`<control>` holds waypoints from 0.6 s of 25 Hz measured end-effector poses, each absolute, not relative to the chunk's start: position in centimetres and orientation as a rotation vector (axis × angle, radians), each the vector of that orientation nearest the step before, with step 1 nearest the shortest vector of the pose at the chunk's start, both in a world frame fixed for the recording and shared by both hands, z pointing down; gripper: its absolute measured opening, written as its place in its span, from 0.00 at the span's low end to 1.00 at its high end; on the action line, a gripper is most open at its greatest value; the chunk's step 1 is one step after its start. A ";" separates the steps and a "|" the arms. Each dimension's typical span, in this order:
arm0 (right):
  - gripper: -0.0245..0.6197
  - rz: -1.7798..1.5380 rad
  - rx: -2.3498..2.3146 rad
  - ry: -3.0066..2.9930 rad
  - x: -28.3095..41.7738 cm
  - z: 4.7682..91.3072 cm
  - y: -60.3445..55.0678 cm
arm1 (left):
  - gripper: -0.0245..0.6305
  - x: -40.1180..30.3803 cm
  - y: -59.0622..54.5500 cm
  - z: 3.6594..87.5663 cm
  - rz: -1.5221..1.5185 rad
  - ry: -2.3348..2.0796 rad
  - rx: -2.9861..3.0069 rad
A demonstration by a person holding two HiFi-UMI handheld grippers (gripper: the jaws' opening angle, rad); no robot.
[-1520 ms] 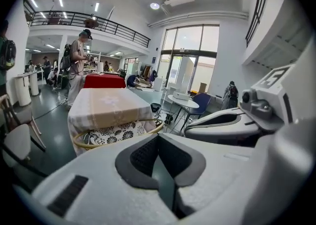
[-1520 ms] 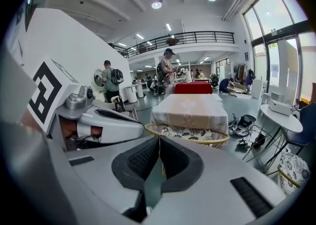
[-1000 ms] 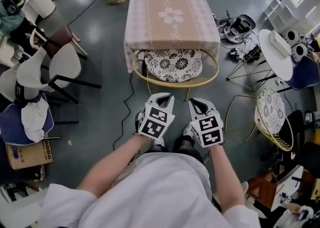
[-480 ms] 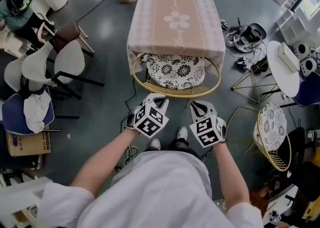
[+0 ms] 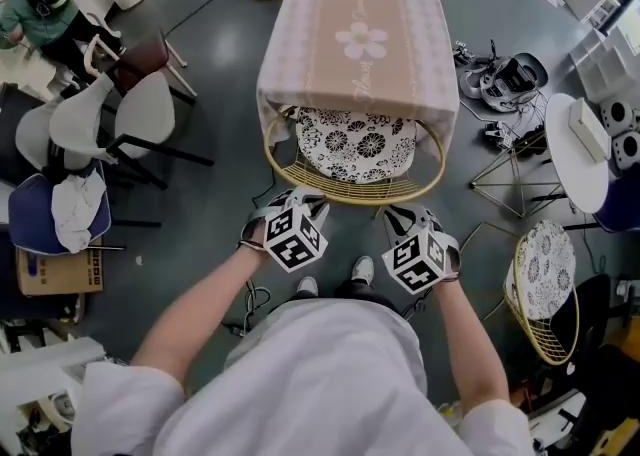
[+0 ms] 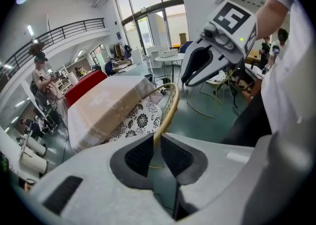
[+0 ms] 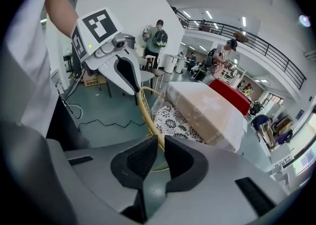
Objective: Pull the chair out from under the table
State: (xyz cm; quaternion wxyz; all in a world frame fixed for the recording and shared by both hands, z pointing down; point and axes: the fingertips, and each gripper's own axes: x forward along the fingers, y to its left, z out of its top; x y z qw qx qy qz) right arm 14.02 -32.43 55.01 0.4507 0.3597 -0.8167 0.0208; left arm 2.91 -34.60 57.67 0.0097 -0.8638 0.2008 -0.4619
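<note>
- Grippers are dropping toward the yellow wire chair (image 5: 352, 196) under the pink-clothed counter (image 5: 355, 54).
- Left gripper (image 5: 299, 201) is opening around its rim (image 6: 168, 105), not yet gripping; right gripper (image 5: 401, 215) is staying closed.

You see: one cloth-covered table (image 5: 355, 39); two flower-cushioned seats, namely the tucked wire chair (image 5: 345, 186) under the table and the free wire chair (image 5: 545, 284) to its right; two white shell chairs (image 5: 140, 109) to the table's left; one cardboard box (image 5: 55, 272) beyond them.
</note>
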 end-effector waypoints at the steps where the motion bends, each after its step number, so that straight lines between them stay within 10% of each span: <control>1: 0.05 0.041 0.869 -2.014 14.1 55.3 -32.5 | 0.10 2.9 -34.6 57.9 -1.459 0.609 -2.694; 15: 0.18 -0.184 0.587 -1.916 14.7 58.4 -33.6 | 0.23 2.3 -35.3 60.5 -1.604 0.326 -2.438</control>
